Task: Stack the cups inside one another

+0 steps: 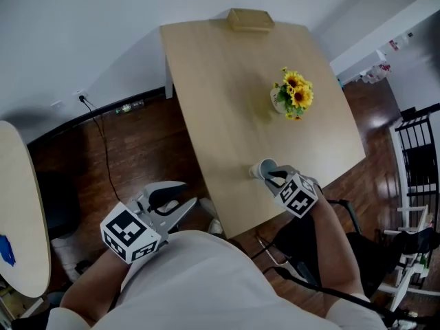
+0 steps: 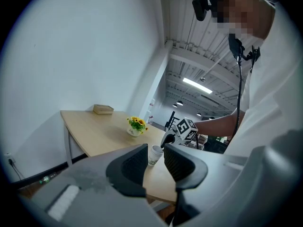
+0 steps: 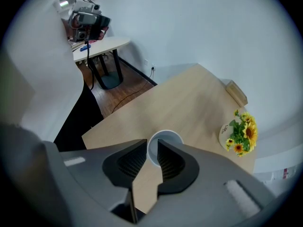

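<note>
Head view. Nearest item: the person's pale shirt [image 1: 206,280], filling the lower edge. Left gripper [image 1: 187,202]: held off the near-left corner of the table [image 1: 220,81], above dark floor, well apart from the cup. Right gripper [image 1: 275,178]: pointing steeply down at the near edge of the table, tips at the rim of the white cup [image 1: 263,168]. Also listed: potted sunflowers [image 1: 294,95] mid-table and a flat box [image 1: 251,19] at the far edge. No second loose cup shows, and it cannot be told whether this one already holds others nested inside. Left gripper view. Jaws stand wide apart with nothing between them. The cup is seen far beyond the gap, upright on the tabletop, with the right gripper just above it. Right gripper view. Jaws stand slightly apart, astride the near wall of the cup. Bare tabletop shows in the gap, and the pads do not appear to press the wall, so the cup rests on the table rather than hanging in a grip. Handling note, as a judgement: the step looks like letting go. Both pads should be clear of the thin wall before the gripper lifts straight up along the cup's axis, or a dragged rim could tip it. Orientation: mouth up, base down, long axis vertical.
</note>
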Demonstrator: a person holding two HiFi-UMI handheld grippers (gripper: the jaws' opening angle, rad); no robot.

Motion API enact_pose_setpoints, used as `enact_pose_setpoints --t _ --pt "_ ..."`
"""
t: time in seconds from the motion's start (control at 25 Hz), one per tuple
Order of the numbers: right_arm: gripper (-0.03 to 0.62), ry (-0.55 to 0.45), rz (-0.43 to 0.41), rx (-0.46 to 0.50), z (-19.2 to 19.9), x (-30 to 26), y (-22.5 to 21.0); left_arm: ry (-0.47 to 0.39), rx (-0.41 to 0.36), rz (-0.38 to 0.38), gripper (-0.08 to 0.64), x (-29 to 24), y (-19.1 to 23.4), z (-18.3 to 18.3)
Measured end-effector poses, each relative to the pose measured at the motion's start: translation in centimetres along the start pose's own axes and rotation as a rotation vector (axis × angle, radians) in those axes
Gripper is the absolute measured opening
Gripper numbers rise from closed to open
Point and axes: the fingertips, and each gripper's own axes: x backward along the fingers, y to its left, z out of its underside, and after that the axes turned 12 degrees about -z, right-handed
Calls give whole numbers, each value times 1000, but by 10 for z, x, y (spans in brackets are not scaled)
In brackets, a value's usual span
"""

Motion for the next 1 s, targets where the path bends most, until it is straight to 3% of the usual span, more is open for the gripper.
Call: enact_pose_setpoints --t 0.4,0.64,0.84,1.0 --pt "77 -183 184 -154 -21 60 37 46 -31 137 115 4 -8 18" --pt "75 -224 281 -226 -5 72 116 70 -73 200 115 7 -29 36" --pt "68 -327 385 -311 20 91 189 46 -135 234 115 24 -80 44" --pt "64 -422 476 -369 52 112 259 18 -169 205 115 47 -120 49"
